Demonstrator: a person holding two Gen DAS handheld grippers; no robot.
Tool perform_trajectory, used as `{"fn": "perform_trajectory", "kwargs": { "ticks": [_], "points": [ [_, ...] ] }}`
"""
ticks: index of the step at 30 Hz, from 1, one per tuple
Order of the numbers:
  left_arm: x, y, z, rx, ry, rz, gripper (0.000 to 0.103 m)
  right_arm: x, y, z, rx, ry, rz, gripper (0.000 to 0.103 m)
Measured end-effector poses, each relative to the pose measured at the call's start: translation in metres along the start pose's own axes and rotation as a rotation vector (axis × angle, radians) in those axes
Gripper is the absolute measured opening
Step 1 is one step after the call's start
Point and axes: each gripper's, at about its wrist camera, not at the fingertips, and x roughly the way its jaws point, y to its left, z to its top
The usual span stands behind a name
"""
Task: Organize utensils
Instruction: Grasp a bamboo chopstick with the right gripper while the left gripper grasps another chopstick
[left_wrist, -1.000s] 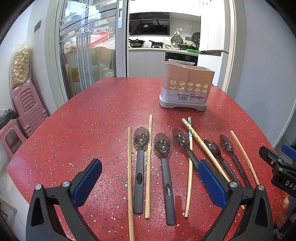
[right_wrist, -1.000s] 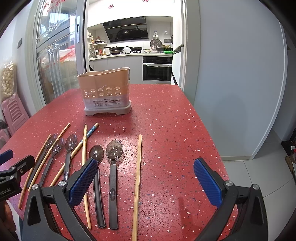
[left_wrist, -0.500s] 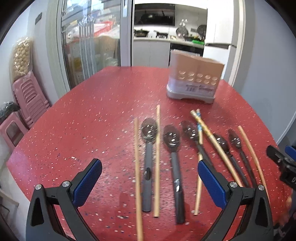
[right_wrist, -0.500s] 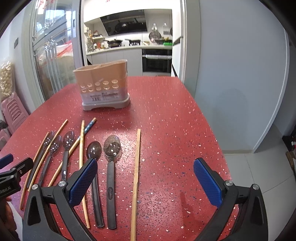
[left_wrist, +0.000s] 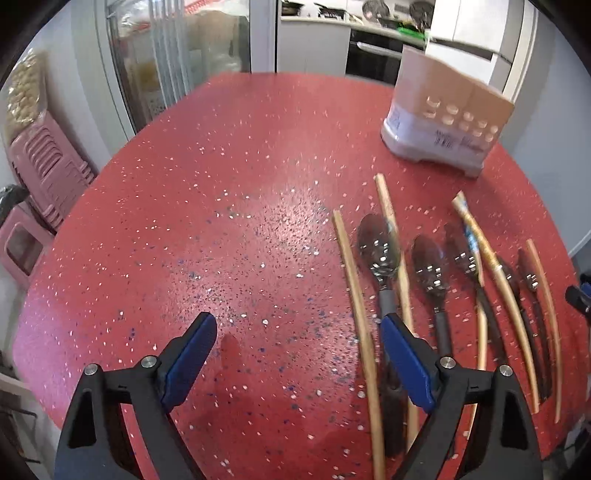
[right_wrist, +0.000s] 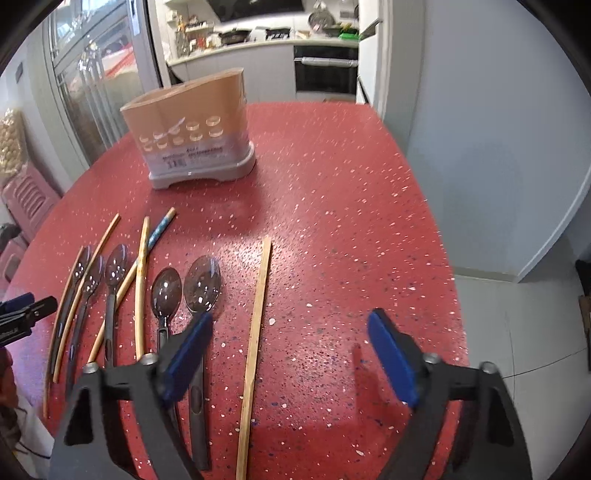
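Several dark spoons (left_wrist: 378, 254) and wooden chopsticks (left_wrist: 354, 291) lie in a row on the red speckled table (left_wrist: 229, 206). A beige utensil holder (left_wrist: 445, 129) stands at the back; it also shows in the right wrist view (right_wrist: 195, 140). My left gripper (left_wrist: 297, 356) is open and empty, low over the table, its right finger over the leftmost spoon's handle. My right gripper (right_wrist: 290, 354) is open and empty above a lone chopstick (right_wrist: 256, 325), with spoons (right_wrist: 202, 286) to its left.
The table's right edge (right_wrist: 443, 236) drops to a tiled floor. Pink plastic stools (left_wrist: 44, 173) stand left of the table. A glass door and kitchen counter lie behind. The other gripper's tip shows at the left edge of the right wrist view (right_wrist: 22, 314).
Both grippers have tilted down and moved lower and closer to the table. The left gripper has shifted left, so the utensils now lie to its right. Nothing was grasped.
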Motion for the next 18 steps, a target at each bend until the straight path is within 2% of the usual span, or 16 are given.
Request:
{"fn": "perform_trajectory", "kwargs": {
  "ticks": [5, 12, 18],
  "points": [
    [0.011, 0.006, 0.002, -0.018, 0.035, 0.0, 0.103, 0.017, 0.001, 0.008, 0.008, 0.078, 0.048, 0.07],
    [0.018, 0.01, 0.013, -0.028, 0.051, 0.004, 0.103, 0.039, 0.008, 0.014, -0.021, 0.17, 0.034, 0.051],
    [0.022, -0.001, 0.016, 0.029, 0.073, 0.023, 0.103, 0.05, 0.027, 0.016, -0.11, 0.199, 0.001, 0.05]
  ]
}}
